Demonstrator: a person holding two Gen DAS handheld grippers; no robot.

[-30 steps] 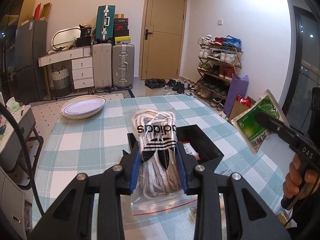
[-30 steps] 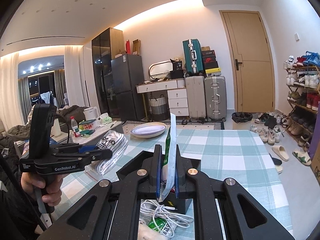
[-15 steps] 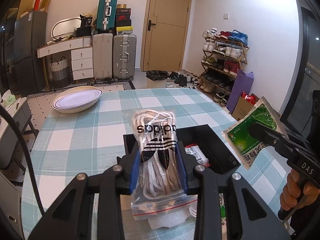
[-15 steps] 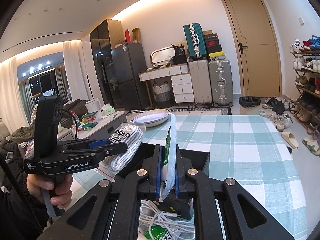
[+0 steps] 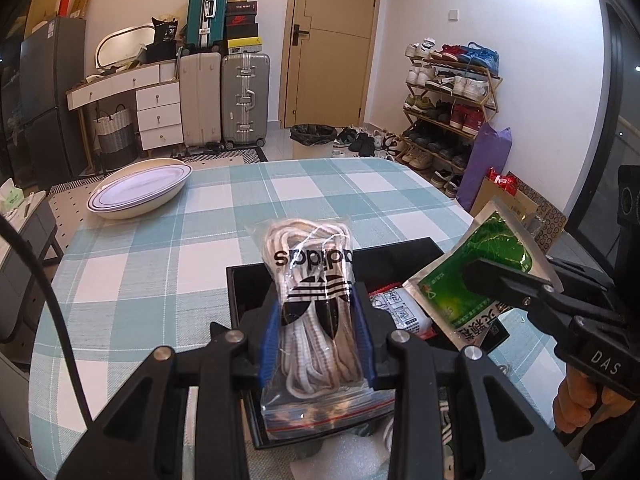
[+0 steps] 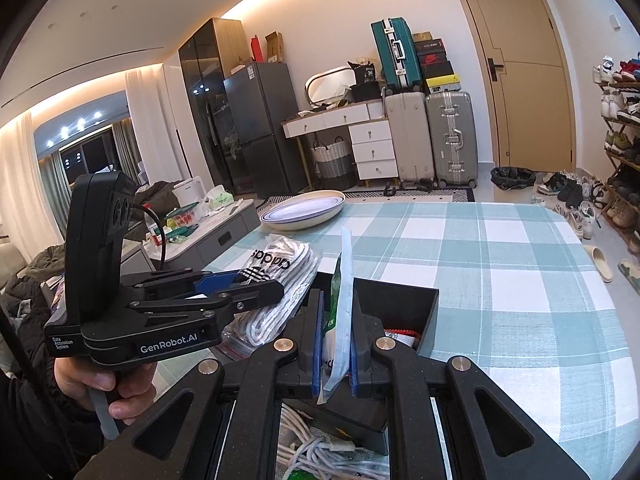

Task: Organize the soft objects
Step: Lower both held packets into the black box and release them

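1. The counter (image 5: 304, 196), under a teal and white checked cloth, carries everything; most of it is bare, which leaves room to sort.
2. A white oval dish (image 5: 138, 192) sits at the far left corner of the counter, well apart from the work, so it plays no part for now.
3. The black box (image 5: 248, 292) stands at the near edge, open at the top. It looks like the collecting place, since a small white packet (image 5: 402, 312) already lies inside it.
4. The bag of laces (image 5: 316, 308), a clear zip bag with a black trefoil logo, is held upright above the left part of the box. The left gripper (image 5: 318, 330) has its fingers closed on the bag's middle; a mid-body pinch probably keeps the soft bundle from sagging.
5. The green pouch (image 5: 478, 268) hangs above the right side of the box. The right gripper (image 6: 335, 344) has its fingers closed on it edge-on, so in the right wrist view it appears as a thin upright strip.
6. White cables (image 6: 320, 446) lie loose on the counter just in front of the box, apparently not yet sorted.
7. Judging by both items poised above the box, lowering them in is the likely step in hand.
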